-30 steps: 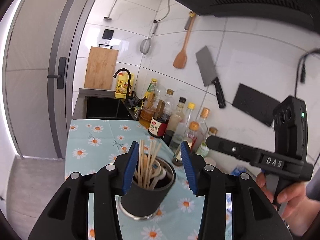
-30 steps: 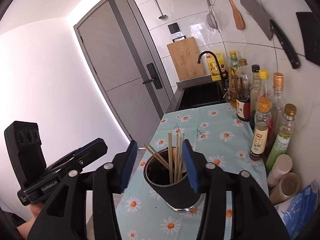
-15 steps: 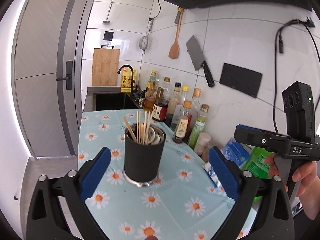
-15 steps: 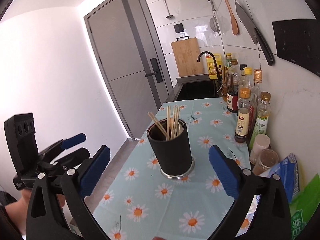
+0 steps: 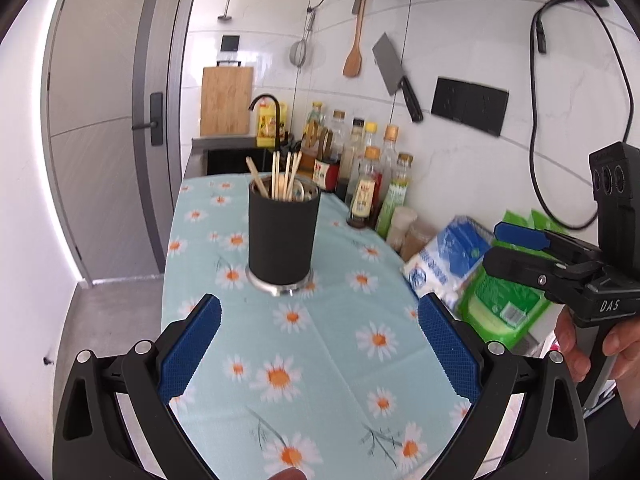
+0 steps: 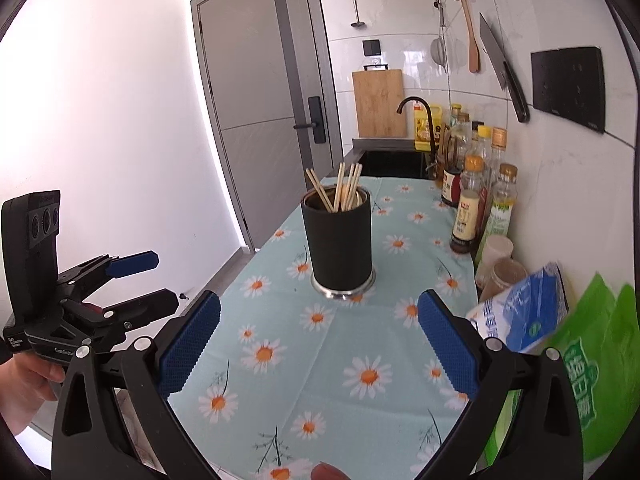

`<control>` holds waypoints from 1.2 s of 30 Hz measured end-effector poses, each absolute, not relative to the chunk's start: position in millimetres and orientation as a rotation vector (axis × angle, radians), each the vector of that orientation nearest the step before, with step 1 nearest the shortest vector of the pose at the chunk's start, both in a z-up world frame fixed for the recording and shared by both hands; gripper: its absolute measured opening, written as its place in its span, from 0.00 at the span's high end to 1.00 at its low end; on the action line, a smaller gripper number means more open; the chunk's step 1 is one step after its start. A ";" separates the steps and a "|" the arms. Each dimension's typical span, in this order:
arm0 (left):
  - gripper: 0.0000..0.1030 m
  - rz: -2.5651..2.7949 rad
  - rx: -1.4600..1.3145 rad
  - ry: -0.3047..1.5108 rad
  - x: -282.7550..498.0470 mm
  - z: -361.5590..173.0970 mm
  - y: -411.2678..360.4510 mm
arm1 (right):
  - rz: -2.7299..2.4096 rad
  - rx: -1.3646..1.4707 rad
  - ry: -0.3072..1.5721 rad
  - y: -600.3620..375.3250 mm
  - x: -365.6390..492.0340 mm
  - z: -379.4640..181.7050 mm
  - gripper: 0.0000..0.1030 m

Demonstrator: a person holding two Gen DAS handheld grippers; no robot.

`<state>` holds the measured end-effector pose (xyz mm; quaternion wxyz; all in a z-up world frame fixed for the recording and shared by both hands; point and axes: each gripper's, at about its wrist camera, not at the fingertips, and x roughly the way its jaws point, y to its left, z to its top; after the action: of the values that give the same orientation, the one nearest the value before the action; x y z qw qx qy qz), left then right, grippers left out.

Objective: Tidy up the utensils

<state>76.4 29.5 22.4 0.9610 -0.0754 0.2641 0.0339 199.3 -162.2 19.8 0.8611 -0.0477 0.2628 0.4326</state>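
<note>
- The left gripper (image 5: 319, 342) has its jaws spread wide, and nothing is between the blue pads (image 5: 188, 354); only the daisy tablecloth (image 5: 340, 360) shows in the gap.
- The black utensil holder (image 5: 283, 236) stands upright on the tablecloth, ahead of both grippers and apart from them. Wooden chopsticks (image 5: 280, 176) stick out of its top.
- Sauce bottles (image 6: 476, 196) stand in a row along the tiled wall, to the right of the holder.
- A blue-and-white bag (image 6: 520, 316) and a green bag (image 6: 596, 364) lie near the wall.
- The right gripper (image 6: 319, 342) is also fully spread, with nothing between its pads. A hand (image 5: 592, 344) holds its grip.
</note>
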 end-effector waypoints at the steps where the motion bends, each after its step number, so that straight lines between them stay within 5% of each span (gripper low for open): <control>1: 0.07 0.072 -0.154 0.538 72.8 20.6 26.8 | 0.905 -0.094 0.564 -166.2 196.3 16.1 0.05; 36: 0.07 0.101 -0.207 0.646 19.7 -17.9 0.3 | 0.880 -0.122 0.704 -186.7 147.0 -25.8 0.05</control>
<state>19.8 0.3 -17.9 0.9418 -0.1015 0.3166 0.0495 147.0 -186.7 -25.8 0.8437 -0.0579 0.3335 0.4166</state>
